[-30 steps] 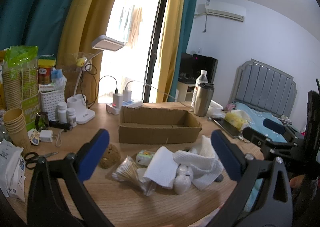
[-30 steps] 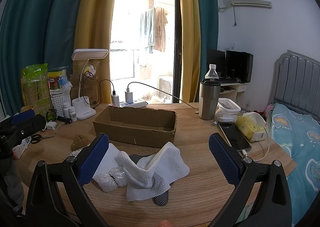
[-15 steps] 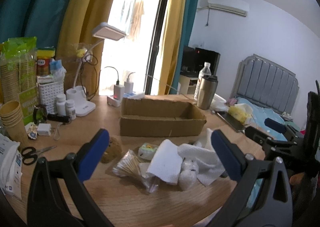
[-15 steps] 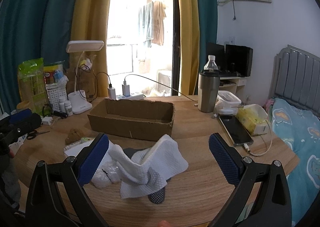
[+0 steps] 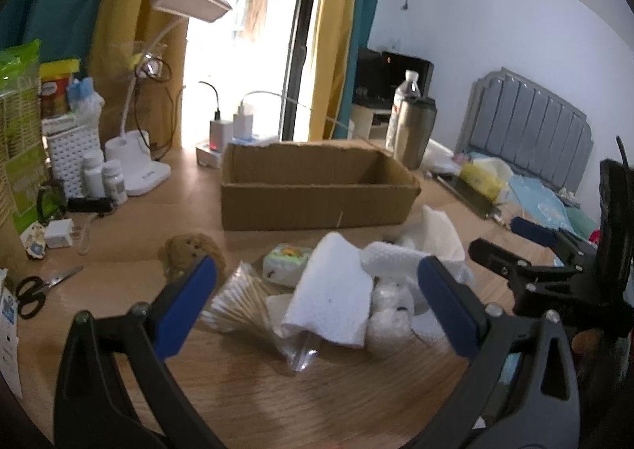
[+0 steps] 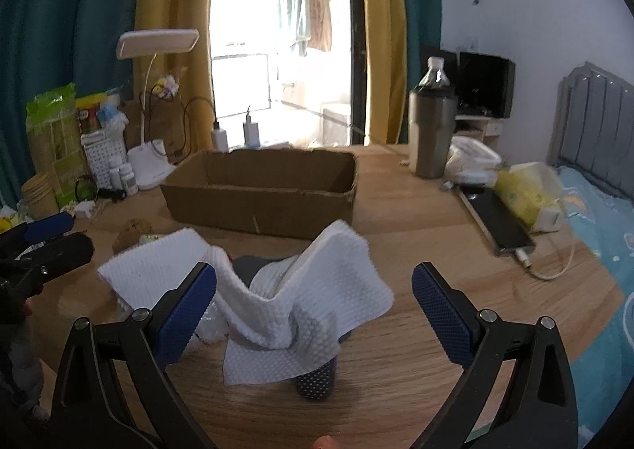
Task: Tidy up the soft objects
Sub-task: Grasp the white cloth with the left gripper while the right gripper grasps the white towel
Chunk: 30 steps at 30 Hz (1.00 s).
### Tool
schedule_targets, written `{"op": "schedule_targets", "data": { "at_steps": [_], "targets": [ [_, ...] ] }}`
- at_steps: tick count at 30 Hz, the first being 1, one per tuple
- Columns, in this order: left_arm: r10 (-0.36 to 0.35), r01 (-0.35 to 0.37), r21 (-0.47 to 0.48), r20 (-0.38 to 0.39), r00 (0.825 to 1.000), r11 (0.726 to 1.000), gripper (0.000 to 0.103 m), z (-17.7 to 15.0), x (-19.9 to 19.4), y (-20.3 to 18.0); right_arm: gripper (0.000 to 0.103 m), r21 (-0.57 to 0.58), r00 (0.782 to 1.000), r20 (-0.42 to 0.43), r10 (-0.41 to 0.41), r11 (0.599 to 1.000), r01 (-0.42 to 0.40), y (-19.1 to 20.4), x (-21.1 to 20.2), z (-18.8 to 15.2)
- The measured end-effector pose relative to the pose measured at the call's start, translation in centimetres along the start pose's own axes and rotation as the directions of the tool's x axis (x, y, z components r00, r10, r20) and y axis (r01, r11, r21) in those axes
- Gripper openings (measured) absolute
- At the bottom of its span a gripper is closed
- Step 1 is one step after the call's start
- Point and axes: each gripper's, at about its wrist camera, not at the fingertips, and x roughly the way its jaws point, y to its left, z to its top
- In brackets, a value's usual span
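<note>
Both grippers, left (image 5: 317, 300) and right (image 6: 315, 300), have fingers apart, empty. Grabbing the towel (image 6: 317, 290) may drag the sock (image 6: 315, 383) off the bench's near edge.

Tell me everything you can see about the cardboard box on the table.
The cardboard box is a low, wide rectangle of plain brown corrugated board, open on top, with ragged, slightly bent edges. No contents show inside from either view. It sits flat on the wooden table, behind the pile of white cloths, apart from both grippers. A charger block stands just behind it.
</note>
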Motion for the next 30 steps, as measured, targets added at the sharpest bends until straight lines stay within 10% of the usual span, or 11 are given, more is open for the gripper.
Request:
{"op": "schedule_targets", "data": {
  "at_steps": [8, 21, 30],
  "targets": [
    [-0.014, 0.017, 0.038, -0.067, 0.998, 0.999, 0.101, -0.6, 3.1, -0.5, 0.096, 0.004, 0.997, -0.056, 0.057, 0.998, -0.057, 0.3, 2.6, -0.9],
    [-0.004, 0.012, 0.041, -0.176, 0.984, 0.999, 0.051, -1.5, 6.1, -0.7, 0.088, 0.025, 0.989, -0.100, 0.105, 0.994, -0.103, 0.0, 4.5, -1.5],
    [-0.031, 0.042, 0.046, -0.205, 0.978, 0.998, 0.023, -1.9, 6.4, -1.2, 0.060, 0.012, 0.986, -0.118, 0.120, 0.993, -0.120, 0.4, 4.8, -1.7]
  ]
}}
